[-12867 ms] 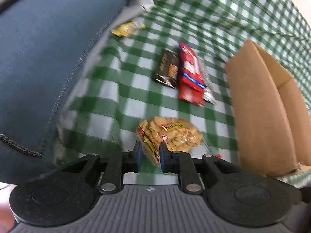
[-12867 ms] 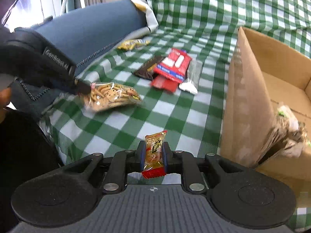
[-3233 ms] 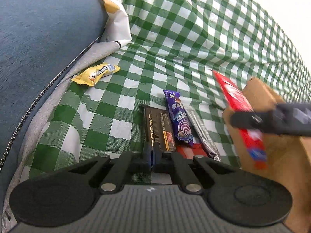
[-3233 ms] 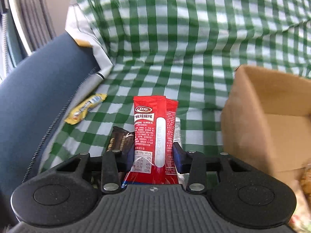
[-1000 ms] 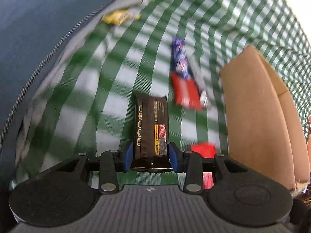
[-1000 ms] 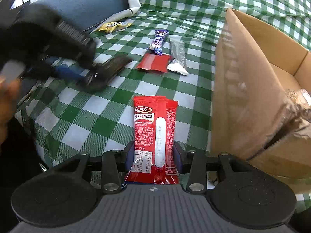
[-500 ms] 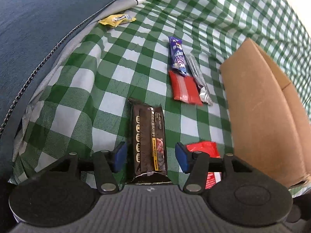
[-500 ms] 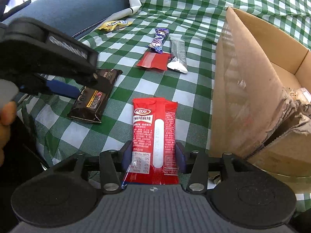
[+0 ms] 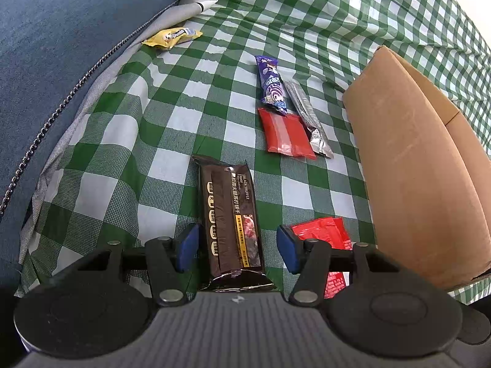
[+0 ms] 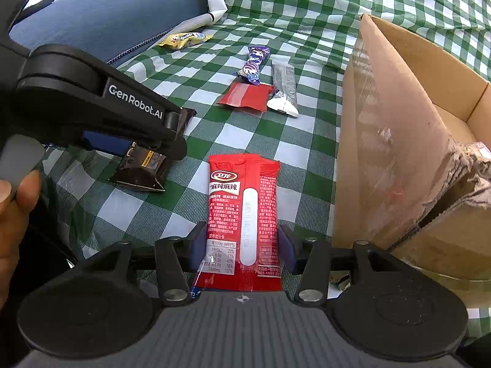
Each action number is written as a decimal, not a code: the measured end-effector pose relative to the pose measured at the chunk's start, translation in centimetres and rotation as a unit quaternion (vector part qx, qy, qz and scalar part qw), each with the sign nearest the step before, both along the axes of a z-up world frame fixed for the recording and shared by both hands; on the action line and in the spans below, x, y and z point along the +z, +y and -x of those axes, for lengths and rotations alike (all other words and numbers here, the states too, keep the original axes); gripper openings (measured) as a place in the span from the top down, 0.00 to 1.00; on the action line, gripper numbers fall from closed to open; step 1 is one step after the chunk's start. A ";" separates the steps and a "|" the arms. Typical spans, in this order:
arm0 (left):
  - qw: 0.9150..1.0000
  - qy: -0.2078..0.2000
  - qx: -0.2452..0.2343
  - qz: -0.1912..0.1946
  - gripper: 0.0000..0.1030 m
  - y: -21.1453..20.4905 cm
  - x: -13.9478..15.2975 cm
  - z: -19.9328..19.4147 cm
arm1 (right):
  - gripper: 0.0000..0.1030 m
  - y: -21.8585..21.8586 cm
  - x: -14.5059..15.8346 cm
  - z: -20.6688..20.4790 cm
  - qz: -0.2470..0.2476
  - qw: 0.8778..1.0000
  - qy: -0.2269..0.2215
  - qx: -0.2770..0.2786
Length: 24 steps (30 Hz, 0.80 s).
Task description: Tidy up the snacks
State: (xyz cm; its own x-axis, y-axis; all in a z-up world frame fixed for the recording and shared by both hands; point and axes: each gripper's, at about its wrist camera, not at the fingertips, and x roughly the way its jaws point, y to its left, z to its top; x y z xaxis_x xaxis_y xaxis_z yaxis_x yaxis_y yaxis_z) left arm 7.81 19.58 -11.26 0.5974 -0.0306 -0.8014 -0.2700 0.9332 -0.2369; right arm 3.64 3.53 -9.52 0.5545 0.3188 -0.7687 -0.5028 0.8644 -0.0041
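Observation:
A dark brown snack bar (image 9: 228, 211) lies flat on the green checked cloth (image 9: 190, 98), lengthwise between the jaws of my left gripper (image 9: 237, 247). That gripper is open and its blue pads (image 9: 187, 247) stand clear of the bar on both sides. A long red snack packet (image 10: 244, 208) lies on the cloth beside the cardboard box (image 10: 399, 141). Its near end rests between the jaws of my right gripper (image 10: 242, 251), which is open with the pads close along the packet's edges. The same red packet (image 9: 325, 233) shows to the right in the left wrist view.
Farther back lie a small red pouch (image 9: 287, 133), a purple packet (image 9: 271, 84), a silver packet (image 9: 307, 116) and a yellow packet (image 9: 172, 37). A blue cushion (image 9: 61, 46) borders the cloth on the left. A person's hand (image 10: 12, 208) holds the left gripper.
Both grippers have opened and let go. The dark bar and the red packet, gripped a second ago, now lie on the cloth between the parted jaws.

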 end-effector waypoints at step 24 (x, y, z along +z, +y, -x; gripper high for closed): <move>1.000 0.010 -0.023 -0.003 0.55 -0.6 0.0 0.2 | 0.54 -0.3 0.1 0.8 0.009 1.000 0.001 -0.003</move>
State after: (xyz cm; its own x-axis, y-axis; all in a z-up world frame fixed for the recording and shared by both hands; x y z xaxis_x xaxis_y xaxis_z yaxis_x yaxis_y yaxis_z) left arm 7.62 18.94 -11.31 0.5796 -0.0526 -0.8132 -0.2313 0.9463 -0.2260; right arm 2.86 3.18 -9.43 0.5554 0.3021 -0.7747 -0.4976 0.8672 -0.0185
